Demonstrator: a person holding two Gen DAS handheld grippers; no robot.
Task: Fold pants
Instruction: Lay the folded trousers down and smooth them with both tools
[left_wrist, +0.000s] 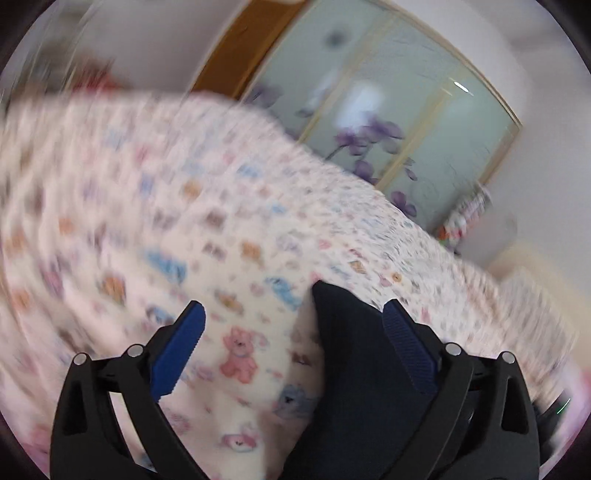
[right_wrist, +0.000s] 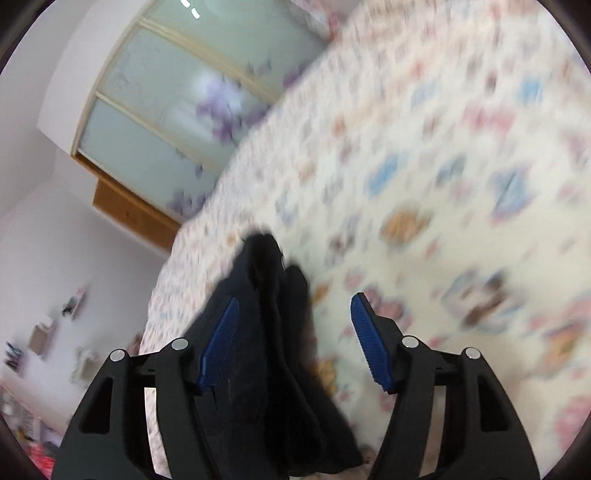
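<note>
The dark navy pants (left_wrist: 354, 369) lie on a bed covered with a teddy-bear print sheet (left_wrist: 184, 221). In the left wrist view my left gripper (left_wrist: 293, 314) is open, and the cloth lies by its right finger (left_wrist: 406, 347). In the right wrist view the pants (right_wrist: 273, 332) lie bunched in a long ridge between the jaws, close to the left finger (right_wrist: 218, 343). My right gripper (right_wrist: 295, 306) is open and holds nothing. Both views are blurred by motion.
A wardrobe with frosted glass doors and purple flowers (left_wrist: 388, 122) stands past the bed; it also shows in the right wrist view (right_wrist: 177, 103). A white wall with small shelves (right_wrist: 48, 325) is on the left there. The bed edge (right_wrist: 162, 266) runs beside the pants.
</note>
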